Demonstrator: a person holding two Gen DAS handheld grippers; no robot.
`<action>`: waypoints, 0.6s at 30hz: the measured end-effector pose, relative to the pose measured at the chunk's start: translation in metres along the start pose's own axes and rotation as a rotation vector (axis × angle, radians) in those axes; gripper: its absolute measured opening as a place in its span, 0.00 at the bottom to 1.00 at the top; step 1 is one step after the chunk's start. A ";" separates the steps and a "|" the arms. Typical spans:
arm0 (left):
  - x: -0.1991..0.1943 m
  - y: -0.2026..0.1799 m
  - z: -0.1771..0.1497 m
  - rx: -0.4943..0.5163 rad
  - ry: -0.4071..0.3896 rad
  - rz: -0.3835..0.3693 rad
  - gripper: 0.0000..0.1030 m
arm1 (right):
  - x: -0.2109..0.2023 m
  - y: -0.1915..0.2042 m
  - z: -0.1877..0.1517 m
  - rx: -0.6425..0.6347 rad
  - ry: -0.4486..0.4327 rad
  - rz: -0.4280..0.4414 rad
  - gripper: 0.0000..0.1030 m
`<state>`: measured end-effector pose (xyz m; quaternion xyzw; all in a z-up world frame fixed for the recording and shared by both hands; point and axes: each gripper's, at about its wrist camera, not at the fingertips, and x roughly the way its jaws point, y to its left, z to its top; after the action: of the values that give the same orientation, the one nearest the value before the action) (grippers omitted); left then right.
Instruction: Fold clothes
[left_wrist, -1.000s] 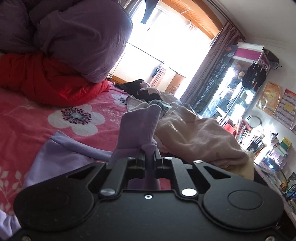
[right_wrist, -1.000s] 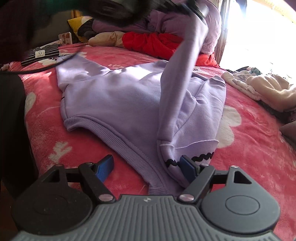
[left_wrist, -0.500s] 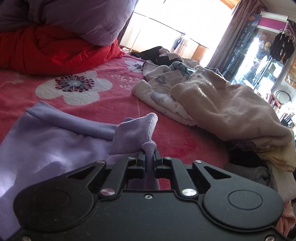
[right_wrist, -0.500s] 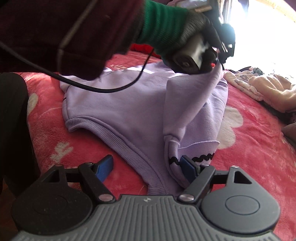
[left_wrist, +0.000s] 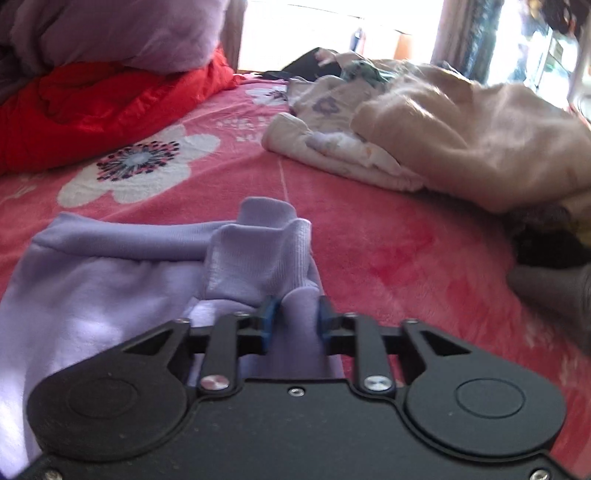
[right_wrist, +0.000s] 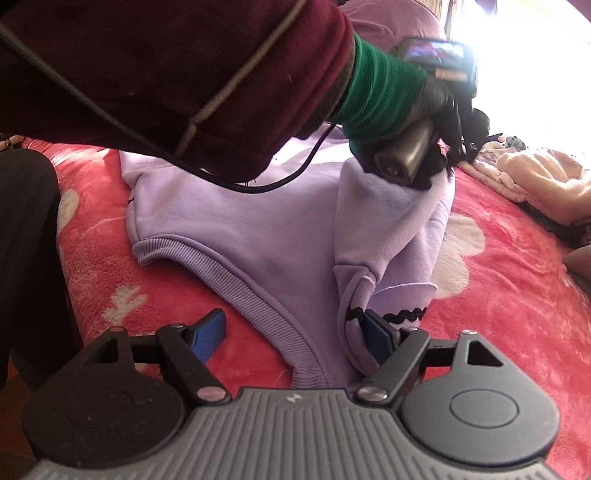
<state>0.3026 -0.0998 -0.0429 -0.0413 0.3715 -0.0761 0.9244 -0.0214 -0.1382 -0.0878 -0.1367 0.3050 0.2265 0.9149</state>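
I am working on a purple sweatshirt (right_wrist: 258, 229) that is lying flat on the red flowery bed (right_wrist: 509, 295); its ribbed bottom edge (right_wrist: 236, 273) is nearest to my right gripper (right_wrist: 295, 332), and its body is running long-ways away from me toward the pillows; one sleeve (right_wrist: 384, 221) is lying folded over the body, running from the near corner up toward my left hand (right_wrist: 436, 107). In the left wrist view the sleeve's ribbed cuff (left_wrist: 258, 258) is pointing away from me, toward the window; my left gripper (left_wrist: 293, 319) is sitting partly open with the sleeve cloth between its blue pads (left_wrist: 266, 317); I cannot tell if the pads are pressing on it. My right gripper is sitting wide open, low over the near edge of the sweatshirt; its right pad (right_wrist: 380, 339) is touching the fold with the black wavy trim (right_wrist: 402, 315), and its left pad (right_wrist: 207, 336) is over bare bed, holding nothing. A pile of beige clothes (left_wrist: 461, 133) is lying well off to the right; a red blanket (left_wrist: 92, 110) and a purple pillow (left_wrist: 110, 33) are sitting at the far end of the bed.
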 end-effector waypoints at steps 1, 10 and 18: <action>-0.001 0.000 0.001 0.008 0.002 -0.009 0.34 | -0.001 0.000 0.000 -0.001 -0.003 -0.010 0.76; -0.061 0.051 0.016 -0.037 -0.092 -0.163 0.32 | -0.043 -0.001 0.000 0.015 -0.116 -0.089 0.72; -0.051 0.029 -0.006 0.161 -0.032 -0.184 0.15 | -0.012 0.004 0.021 -0.050 -0.238 -0.161 0.72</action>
<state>0.2648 -0.0627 -0.0165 -0.0022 0.3438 -0.1895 0.9197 -0.0211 -0.1305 -0.0644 -0.1555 0.1767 0.1742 0.9562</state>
